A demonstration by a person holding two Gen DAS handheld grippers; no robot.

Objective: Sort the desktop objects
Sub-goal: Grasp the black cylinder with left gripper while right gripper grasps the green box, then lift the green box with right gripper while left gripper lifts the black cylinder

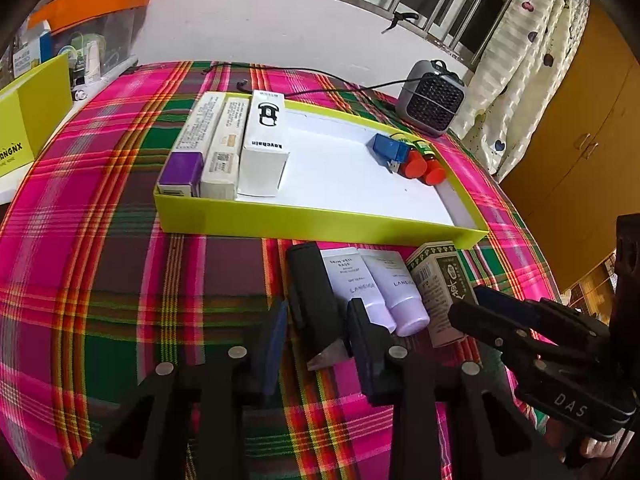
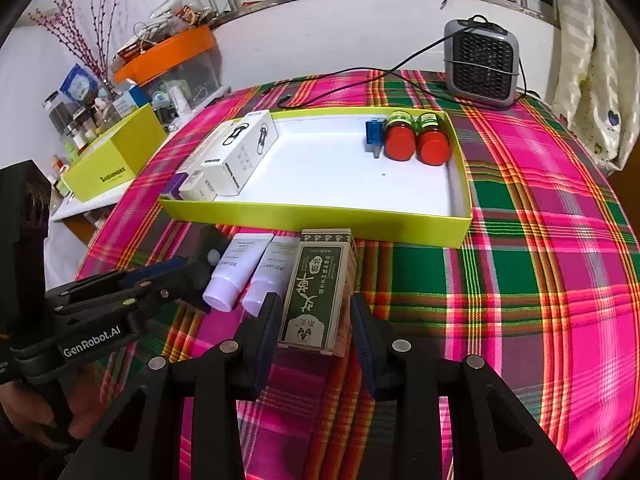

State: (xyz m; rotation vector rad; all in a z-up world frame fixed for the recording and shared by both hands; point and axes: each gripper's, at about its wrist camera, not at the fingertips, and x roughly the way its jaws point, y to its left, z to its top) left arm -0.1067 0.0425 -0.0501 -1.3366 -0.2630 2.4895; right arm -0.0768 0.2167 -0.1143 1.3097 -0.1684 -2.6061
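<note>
- Left wrist view: the left gripper (image 1: 316, 340) straddles a black tube (image 1: 310, 296) lying on the plaid tablecloth (image 1: 120, 264); one finger sits left of it with cloth showing in the gap, the other is on its right side against the first lavender tube (image 1: 360, 284). Whether the pads press the black tube I cannot tell.
- A second lavender tube (image 1: 400, 292) lies just beside the first, and a green carton (image 1: 438, 284) just beside that, all in a row before the near wall of the yellow tray (image 1: 312, 222).
- Right wrist view: the right gripper (image 2: 316, 328) has the green carton (image 2: 320, 296) between its fingers; the left pad (image 2: 266, 332) is at the carton's edge, the right one stands off with a gap, so the jaws are open around it.
- The carton's far end is close to the tray's near wall (image 2: 320, 224).
- Inside the tray, three boxes (image 1: 224, 148) fill the left end side by side; a blue USB drive (image 1: 386, 150) and two red-capped bottles (image 1: 424, 166) crowd the far right corner. The white floor between them is bare.
- Cloth to the right of the carton (image 2: 520, 280) and to the left of the black tube lies free.
- A small grey heater (image 2: 482, 64) stands beyond the tray's far right corner, its cable crossing behind the tray.
</note>
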